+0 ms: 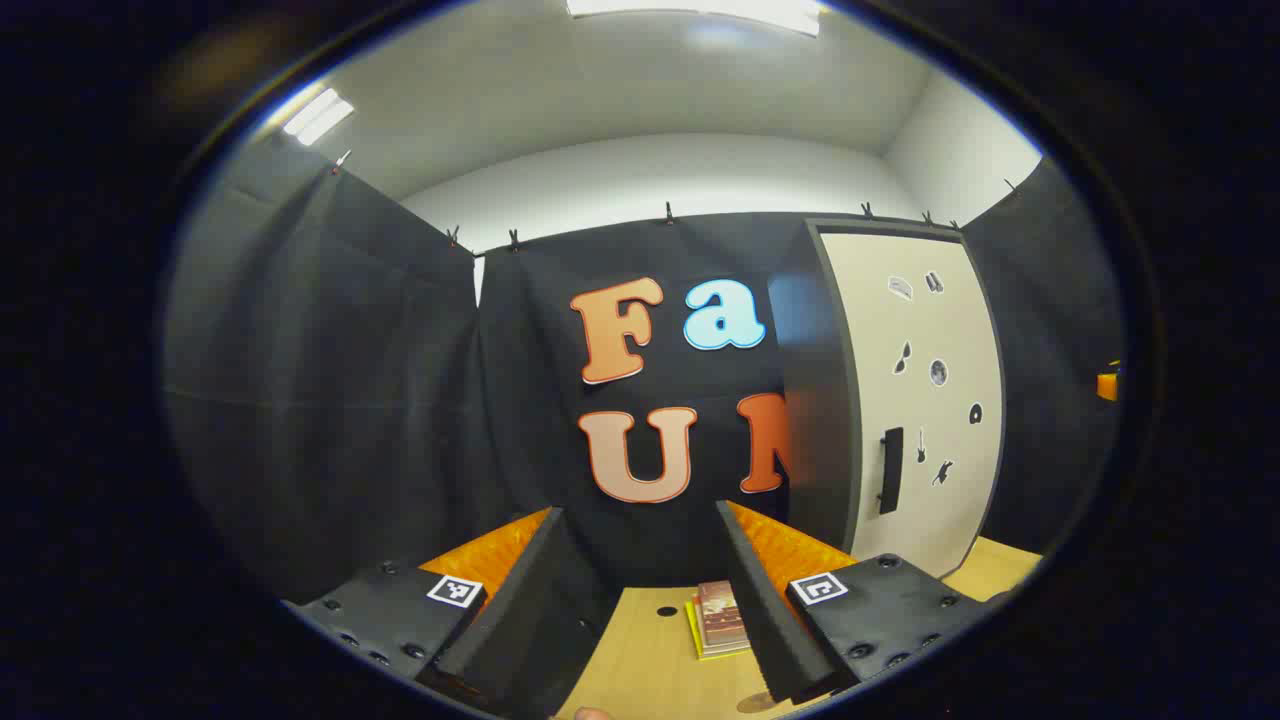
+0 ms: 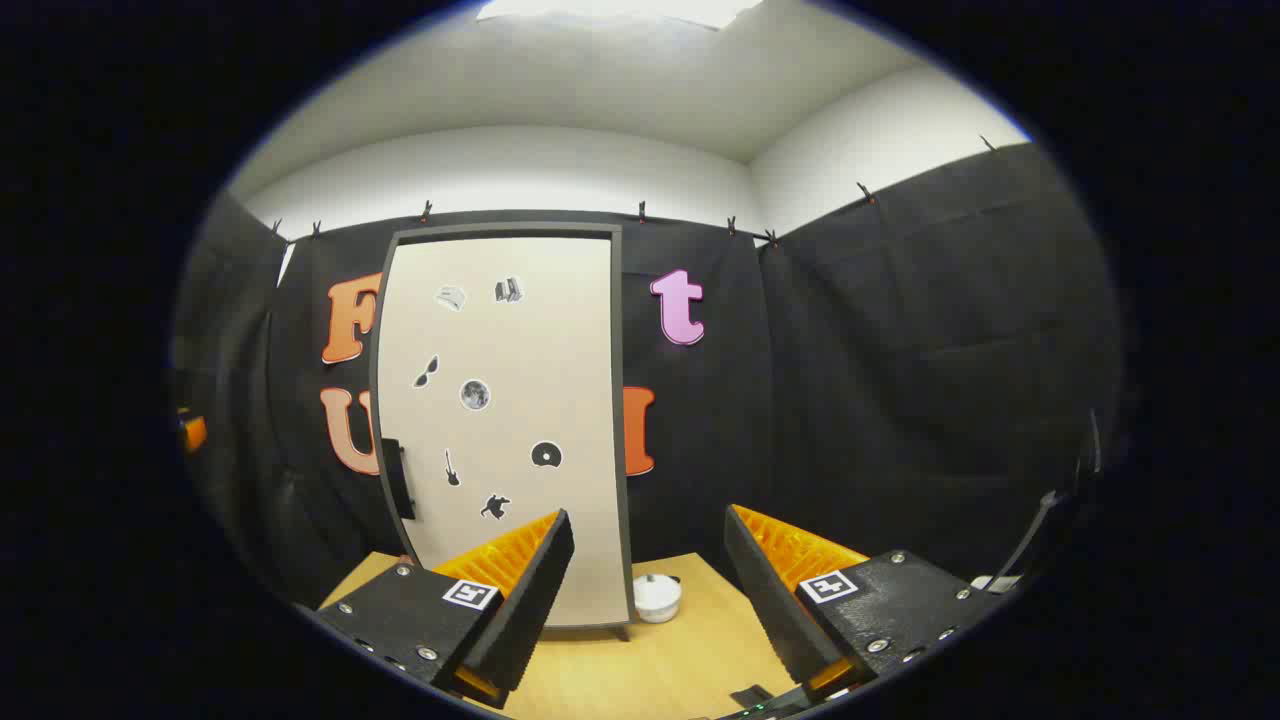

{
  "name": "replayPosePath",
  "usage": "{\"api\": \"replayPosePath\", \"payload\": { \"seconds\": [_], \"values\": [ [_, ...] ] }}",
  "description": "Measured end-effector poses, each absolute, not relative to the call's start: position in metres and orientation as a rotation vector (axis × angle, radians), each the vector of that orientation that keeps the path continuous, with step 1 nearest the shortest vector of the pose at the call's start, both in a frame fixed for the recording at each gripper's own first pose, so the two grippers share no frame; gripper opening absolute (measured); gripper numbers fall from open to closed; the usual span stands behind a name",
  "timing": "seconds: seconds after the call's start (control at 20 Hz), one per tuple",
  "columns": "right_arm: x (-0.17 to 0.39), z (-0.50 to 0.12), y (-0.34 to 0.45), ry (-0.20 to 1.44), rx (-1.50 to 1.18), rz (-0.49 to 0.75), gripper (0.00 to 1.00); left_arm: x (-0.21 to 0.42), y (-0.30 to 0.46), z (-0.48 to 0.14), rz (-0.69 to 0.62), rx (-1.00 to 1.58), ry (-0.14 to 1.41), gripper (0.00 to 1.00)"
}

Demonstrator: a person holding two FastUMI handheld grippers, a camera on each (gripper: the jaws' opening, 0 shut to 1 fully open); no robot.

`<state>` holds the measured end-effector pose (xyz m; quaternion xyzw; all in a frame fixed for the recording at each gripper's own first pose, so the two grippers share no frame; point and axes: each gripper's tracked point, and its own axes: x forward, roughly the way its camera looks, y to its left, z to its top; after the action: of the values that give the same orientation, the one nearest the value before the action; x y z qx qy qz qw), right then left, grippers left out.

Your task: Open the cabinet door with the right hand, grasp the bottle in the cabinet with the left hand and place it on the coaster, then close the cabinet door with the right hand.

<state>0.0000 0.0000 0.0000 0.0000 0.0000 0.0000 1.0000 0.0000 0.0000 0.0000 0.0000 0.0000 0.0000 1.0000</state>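
Cream cabinet door (image 2: pixel 505 420) — shut, black handle (image 2: pixel 398 480) at its left edge, bottle unseen behind it. My left gripper (image 1: pixel 640 590) and right gripper (image 2: pixel 645 590) — fingers spread, holding nothing, above wooden table (image 2: pixel 690 650).

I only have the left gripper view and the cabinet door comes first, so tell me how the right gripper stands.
Observer: The right gripper is open, with nothing between its fingers.
Operator: Say where it sits relative to the handle.
Observer: In the right gripper view the handle is at the left edge of the cabinet door, off to the left of the gripper's fingers and apart from them. The gripper points toward the door's right edge.
Operator: Report anything near that edge.
Observer: A small white round container stands on the table, beside the cabinet's lower right corner.
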Motion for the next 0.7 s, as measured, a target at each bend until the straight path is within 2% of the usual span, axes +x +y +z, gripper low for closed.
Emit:
{"api": "replayPosePath", "payload": {
  "seconds": [0.1,0.2,0.25,0.3,0.35,0.7],
  "values": [
    [-0.004,0.017,0.003,-0.037,-0.049,-0.01,0.94,-0.009,0.02,0.014,0.022,-0.03,-0.001,0.93],
    [-0.008,0.028,0.011,-0.06,-0.063,-0.001,0.94,-0.015,0.037,0.026,0.057,-0.045,-0.018,0.96],
    [-0.009,0.033,0.014,-0.071,-0.06,0.005,0.94,-0.016,0.045,0.031,0.077,-0.028,-0.03,0.93],
    [-0.01,0.036,0.017,-0.08,-0.053,0.012,0.94,-0.017,0.05,0.036,0.088,-0.008,-0.04,0.96],
    [-0.009,0.039,0.019,-0.087,-0.046,0.015,0.94,-0.017,0.053,0.039,0.091,0.013,-0.048,0.94],
    [0.002,0.036,0.026,-0.076,-0.037,0.026,0.94,-0.009,0.051,0.024,0.08,0.005,-0.016,0.94]
  ]
}}
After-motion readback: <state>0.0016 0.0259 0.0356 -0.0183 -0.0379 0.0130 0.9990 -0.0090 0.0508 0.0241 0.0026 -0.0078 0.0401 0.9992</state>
